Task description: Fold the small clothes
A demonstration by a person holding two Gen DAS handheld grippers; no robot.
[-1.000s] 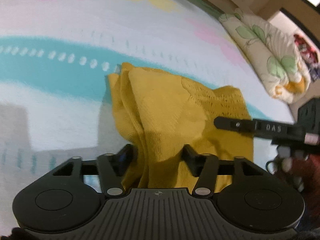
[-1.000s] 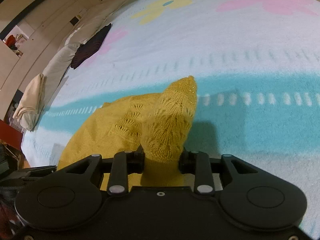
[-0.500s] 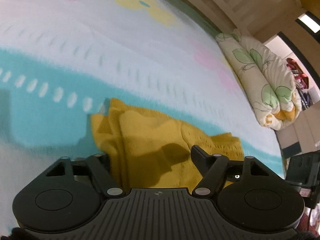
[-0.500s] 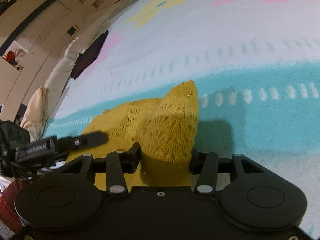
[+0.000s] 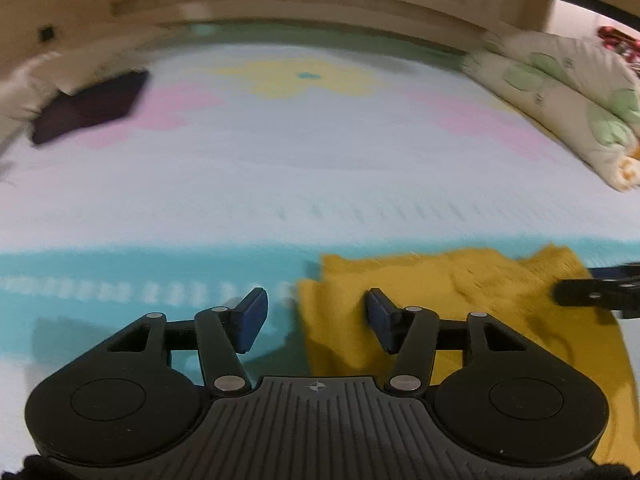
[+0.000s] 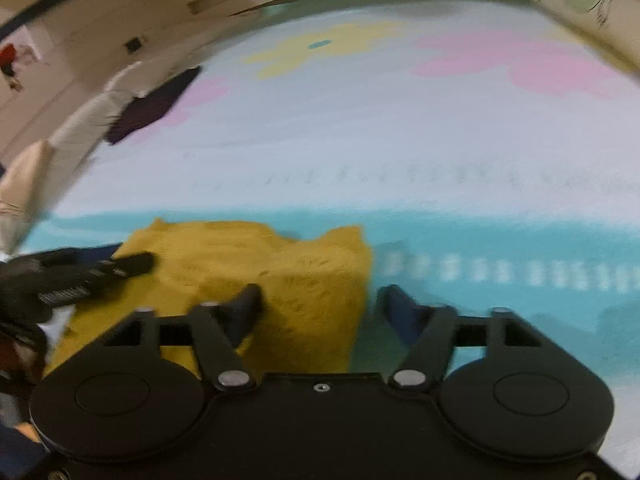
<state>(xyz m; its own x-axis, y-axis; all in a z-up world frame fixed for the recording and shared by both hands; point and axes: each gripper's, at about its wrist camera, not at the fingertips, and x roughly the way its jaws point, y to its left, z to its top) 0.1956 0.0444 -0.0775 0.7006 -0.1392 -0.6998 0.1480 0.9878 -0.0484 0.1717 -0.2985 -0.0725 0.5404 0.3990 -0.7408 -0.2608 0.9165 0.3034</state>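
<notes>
I see both spread, empty | left gripper (image 5: 314, 316), right gripper (image 6: 320, 308) flank folded mustard-yellow knit garment (image 5: 460, 304) (image 6: 256, 264) on pastel bed blanket (image 5: 280, 168)

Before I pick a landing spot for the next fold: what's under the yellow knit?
The yellow knit lies on the bedspread, across its teal band. Whatever sits directly beneath it is covered.

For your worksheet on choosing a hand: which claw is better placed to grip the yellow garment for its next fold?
Probably the right claw: open, with the garment's raised corner between its fingers. The left claw, also open, only straddles the garment's flat edge.
</notes>
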